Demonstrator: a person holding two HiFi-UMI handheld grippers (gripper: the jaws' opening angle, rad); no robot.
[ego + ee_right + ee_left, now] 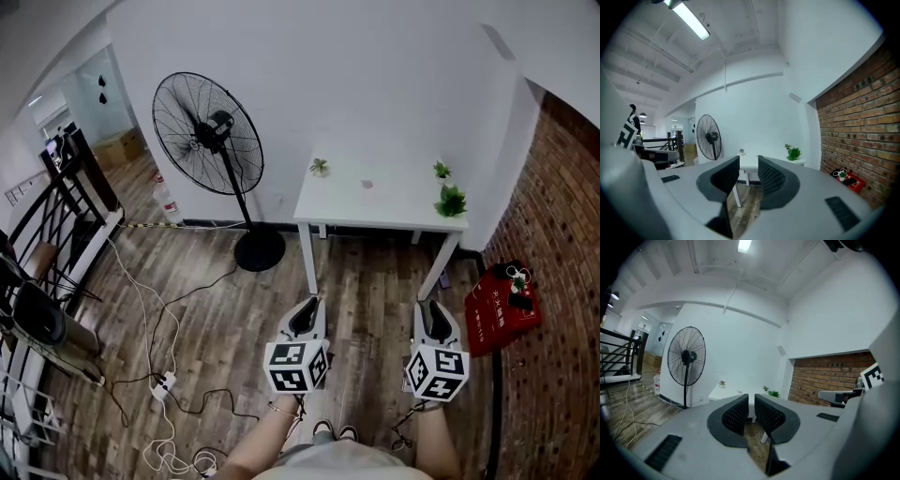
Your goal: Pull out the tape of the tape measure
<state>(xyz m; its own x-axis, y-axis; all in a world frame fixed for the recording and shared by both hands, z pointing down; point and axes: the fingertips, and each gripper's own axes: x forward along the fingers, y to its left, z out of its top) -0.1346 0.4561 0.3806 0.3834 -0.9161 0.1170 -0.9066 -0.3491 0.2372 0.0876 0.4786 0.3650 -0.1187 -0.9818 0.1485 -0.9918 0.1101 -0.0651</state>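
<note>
Standing well back from surface (375,206), we hold left tongs (310,304) & right tongs (428,306) slightly apart, both empty; tape measure not made out, pull not yet begun

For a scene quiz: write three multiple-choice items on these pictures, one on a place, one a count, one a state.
1. Where does the fan stand? A on the floor left of the table; B on the table; C against the brick wall.
2. How many small plants stand on the table? A one; B three; C five.
3. What do the right gripper's fingers hold? A a plant; B a cable; C nothing.
Key: 1 A, its base is on the floor; 2 B, one at the left, two at the right; 3 C, the gap is bare.
</note>
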